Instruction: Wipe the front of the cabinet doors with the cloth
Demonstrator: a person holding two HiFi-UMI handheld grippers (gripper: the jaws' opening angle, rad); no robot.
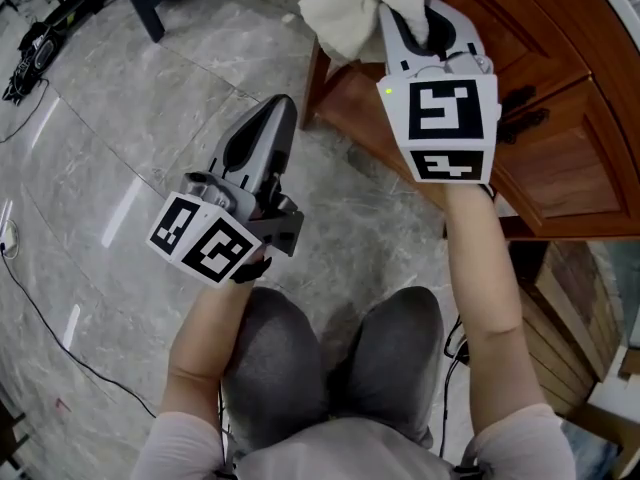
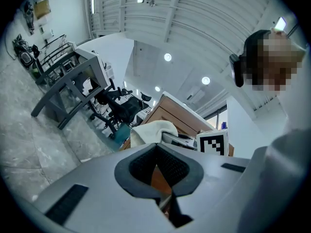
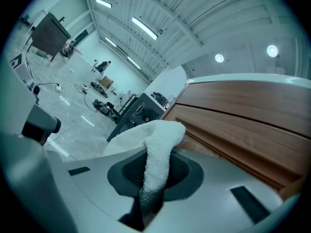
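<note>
Head view. Holds the right gripper (image 1: 408,13) up at the near corner of the wooden cabinet (image 1: 560,148), with the white cloth (image 1: 350,13) pinched in it and bunched toward the left. Holds the left gripper (image 1: 283,108) lower, over the grey marble floor (image 1: 130,98), well apart from the cabinet and from the cloth.

Left gripper view. Has the jaws of the left gripper (image 2: 158,171) closed together, with nothing between them. Looks past them to the cloth (image 2: 150,130), to the marker cube (image 2: 213,143) of the right gripper and to the brown cabinet (image 2: 175,111) behind.

Right gripper view. Clamps a twisted strip of the cloth (image 3: 158,149) in the right gripper (image 3: 153,181), jaws narrow and pressed on it. Lets the free end stand up above the jaws, just beside the cabinet door (image 3: 243,113). Cannot tell whether the cloth touches the wood.
</note>
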